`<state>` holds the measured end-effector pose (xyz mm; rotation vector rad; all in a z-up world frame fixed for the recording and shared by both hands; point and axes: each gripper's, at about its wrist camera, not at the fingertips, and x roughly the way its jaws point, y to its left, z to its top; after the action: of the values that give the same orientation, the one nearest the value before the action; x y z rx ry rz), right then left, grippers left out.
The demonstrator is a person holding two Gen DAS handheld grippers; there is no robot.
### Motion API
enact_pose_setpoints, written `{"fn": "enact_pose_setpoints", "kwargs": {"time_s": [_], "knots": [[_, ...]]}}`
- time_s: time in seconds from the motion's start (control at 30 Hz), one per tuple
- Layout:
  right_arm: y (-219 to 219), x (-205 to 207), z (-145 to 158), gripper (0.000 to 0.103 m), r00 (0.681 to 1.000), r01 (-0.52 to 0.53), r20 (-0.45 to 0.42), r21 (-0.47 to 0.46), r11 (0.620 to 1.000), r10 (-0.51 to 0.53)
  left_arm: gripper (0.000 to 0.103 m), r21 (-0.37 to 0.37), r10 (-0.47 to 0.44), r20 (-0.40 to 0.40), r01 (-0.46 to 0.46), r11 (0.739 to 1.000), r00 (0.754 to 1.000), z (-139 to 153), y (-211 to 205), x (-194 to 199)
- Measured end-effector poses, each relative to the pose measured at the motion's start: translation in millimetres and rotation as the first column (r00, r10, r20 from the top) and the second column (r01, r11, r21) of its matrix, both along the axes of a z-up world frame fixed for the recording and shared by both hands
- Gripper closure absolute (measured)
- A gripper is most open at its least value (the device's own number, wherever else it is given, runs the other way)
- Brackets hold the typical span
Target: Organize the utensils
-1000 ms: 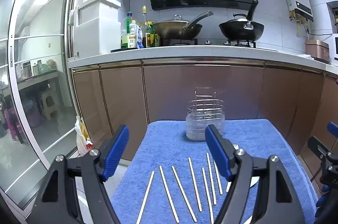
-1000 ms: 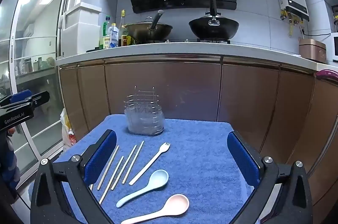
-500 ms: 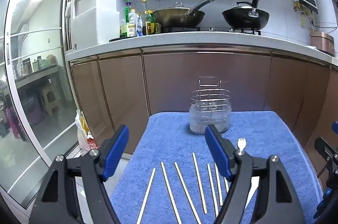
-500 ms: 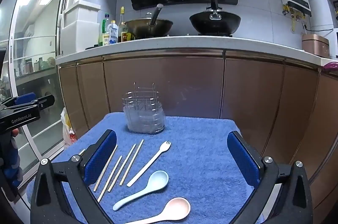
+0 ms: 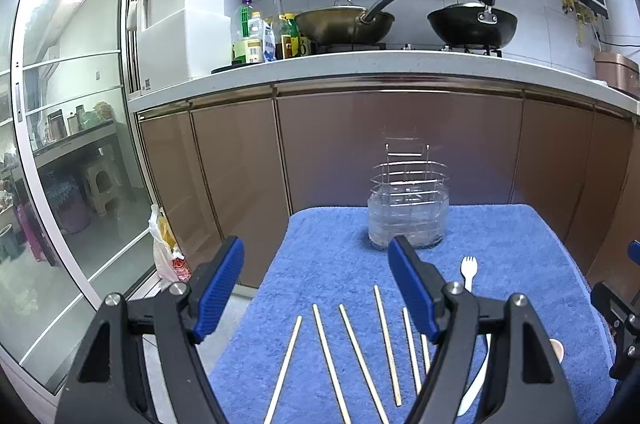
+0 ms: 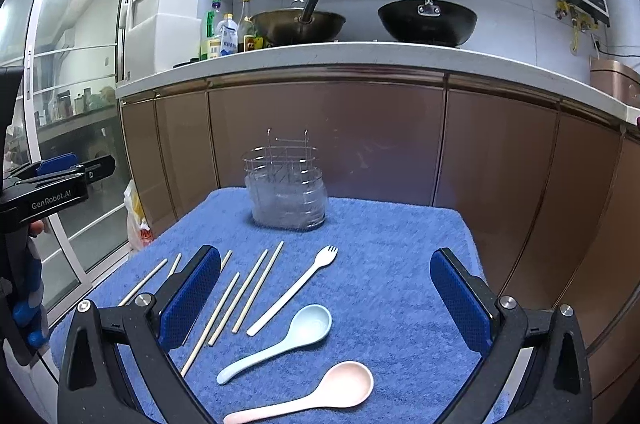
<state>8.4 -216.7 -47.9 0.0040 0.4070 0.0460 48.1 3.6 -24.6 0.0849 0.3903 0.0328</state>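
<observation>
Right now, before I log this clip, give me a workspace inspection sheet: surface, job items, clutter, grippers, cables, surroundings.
Surface: blue towel over the table.
Job's things: empty wire utensil holder upright at the far edge; loose chopsticks; white fork; blue spoon; pink spoon, all lying flat.
Clutter: nothing seen.
Grippers: left gripper open, empty; right gripper open, empty, both above the towel.
Cables: nothing seen on the table.
Surroundings: counter with two woks, bottles; glass door on the left.
</observation>
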Motion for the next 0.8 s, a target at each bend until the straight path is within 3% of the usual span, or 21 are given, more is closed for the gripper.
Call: {"fn": "enact_pose_setpoints", "kwargs": {"time_s": [0.33,0.8], "knots": [[-4,-9,-2,0.0,1.0,0.022,-0.014,0.027,0.999,-0.022,0.03,-0.001,0.013,-0.032,-0.013,1.0,0.999,-2,2,-6],[1,-35,5,0.006,1.0,0.007,0.013,0.006,1.0,-0.007,0.03,0.004,0.027,0.013,-0.027,1.0,1.0,13,10,-37]]}}
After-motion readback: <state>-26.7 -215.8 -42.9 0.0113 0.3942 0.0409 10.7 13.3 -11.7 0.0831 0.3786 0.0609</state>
